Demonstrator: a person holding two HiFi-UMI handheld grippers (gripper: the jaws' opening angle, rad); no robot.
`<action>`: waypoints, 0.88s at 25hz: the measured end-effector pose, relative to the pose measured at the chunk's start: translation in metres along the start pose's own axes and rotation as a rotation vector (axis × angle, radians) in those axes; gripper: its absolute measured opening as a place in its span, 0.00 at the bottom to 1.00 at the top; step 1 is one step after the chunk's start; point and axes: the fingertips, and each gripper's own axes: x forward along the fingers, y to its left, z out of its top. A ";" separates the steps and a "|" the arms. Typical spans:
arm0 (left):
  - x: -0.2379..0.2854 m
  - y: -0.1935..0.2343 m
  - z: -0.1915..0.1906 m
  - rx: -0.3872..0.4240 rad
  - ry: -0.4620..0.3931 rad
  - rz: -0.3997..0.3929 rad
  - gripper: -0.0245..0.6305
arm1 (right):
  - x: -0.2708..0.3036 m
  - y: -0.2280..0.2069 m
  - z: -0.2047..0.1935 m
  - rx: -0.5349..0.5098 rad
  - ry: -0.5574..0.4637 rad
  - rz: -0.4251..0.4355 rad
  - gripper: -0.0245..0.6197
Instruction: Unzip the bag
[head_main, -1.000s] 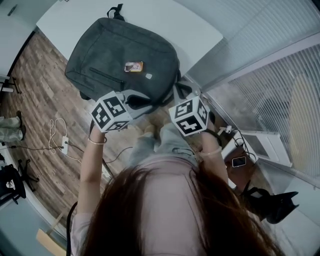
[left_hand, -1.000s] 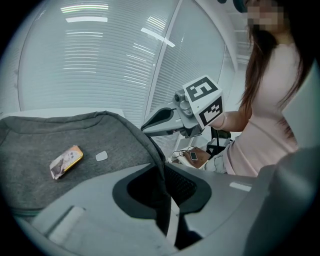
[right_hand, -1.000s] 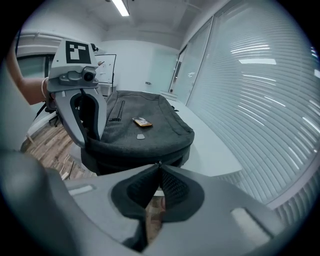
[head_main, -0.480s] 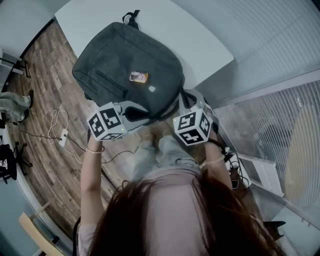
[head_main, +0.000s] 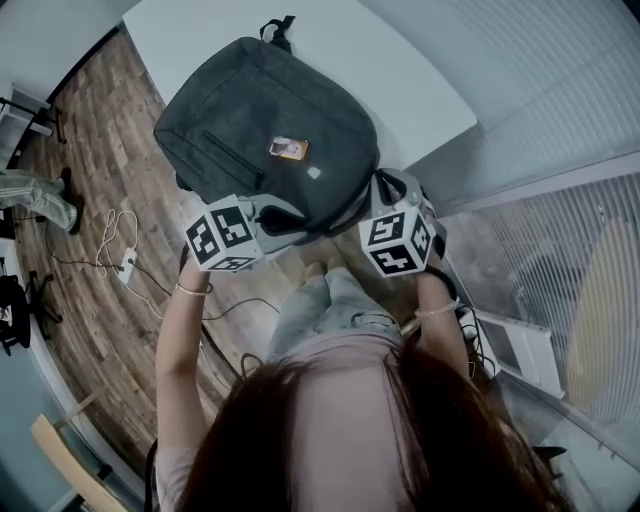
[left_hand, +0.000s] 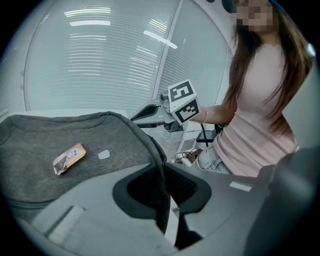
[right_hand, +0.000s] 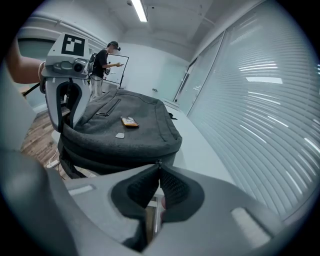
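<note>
Since a zip runs only when the cloth behind it is held taut, my left claw (left_hand: 165, 172) is clenched on the near edge of the bag (left_hand: 60, 135), with the grey fabric pinched between its pads as an anchor. My right claw (right_hand: 159, 167) is closed too, its tips meeting on what I take for the pull (right_hand: 158, 163) at the bag's near corner. I judge the pulling is about to begin, since I see no open stretch of zip. The bag lies flat on a white table (head_main: 400, 80), its near end seeming to jut past the edge toward me, a small orange tag (head_main: 290, 148) on top. Below is wood floor (head_main: 100, 180) with a cable (head_main: 115, 260). Slatted blinds (right_hand: 270, 100) run along my right, and a person (right_hand: 105, 60) stands far off.
</note>
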 end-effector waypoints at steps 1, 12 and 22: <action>-0.001 0.000 0.000 0.001 -0.001 -0.002 0.13 | 0.001 -0.001 0.001 0.005 0.003 -0.006 0.06; 0.001 -0.001 -0.002 -0.002 -0.009 -0.046 0.14 | 0.015 -0.012 0.000 -0.006 0.012 -0.050 0.06; 0.000 -0.002 0.000 0.001 -0.018 -0.048 0.14 | 0.025 -0.026 0.004 -0.028 -0.036 -0.021 0.06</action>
